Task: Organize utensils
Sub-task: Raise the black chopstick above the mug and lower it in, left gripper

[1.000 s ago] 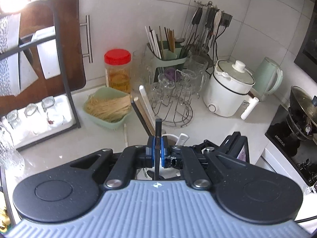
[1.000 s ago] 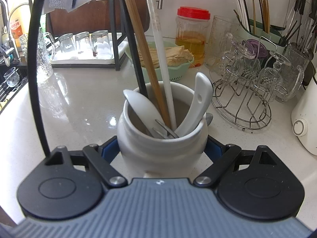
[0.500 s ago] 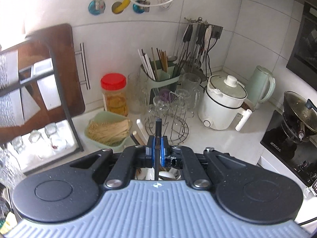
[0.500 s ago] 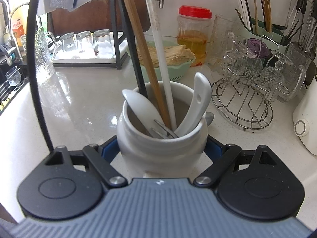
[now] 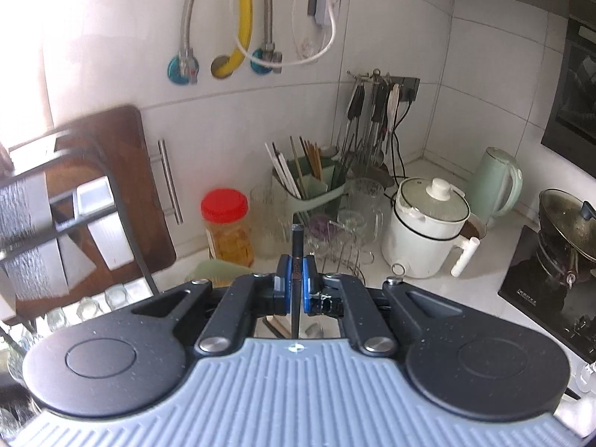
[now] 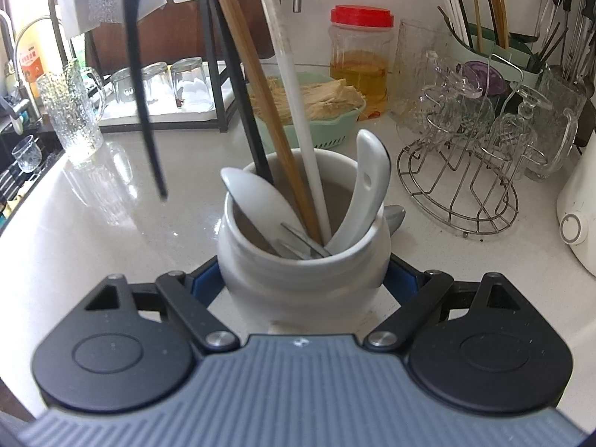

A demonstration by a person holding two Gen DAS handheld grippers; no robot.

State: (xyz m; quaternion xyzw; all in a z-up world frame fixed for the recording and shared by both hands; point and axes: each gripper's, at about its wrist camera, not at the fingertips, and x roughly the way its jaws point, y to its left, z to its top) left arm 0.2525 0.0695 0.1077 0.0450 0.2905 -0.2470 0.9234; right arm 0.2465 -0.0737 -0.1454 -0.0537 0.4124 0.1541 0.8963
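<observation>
The right gripper (image 6: pixel 303 279) held the round white ceramic jar (image 6: pixel 303 260) between its blue pads (image 6: pixel 206 279), and the jar stood on the pale speckled counter (image 6: pixel 93 242) directly before it. The left gripper (image 5: pixel 294 285) was closed on a thin black chopstick (image 5: pixel 297 249) that stood upright between its fingers. In the right wrist view this chopstick (image 6: pixel 143 93) hung free to the upper left of the jar, apart from its rim.

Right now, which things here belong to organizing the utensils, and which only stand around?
Job: black chopstick in left gripper; white jar in right gripper; green chopstick holder.
Around: red-lidded jar, glass rack, white cooker.
</observation>
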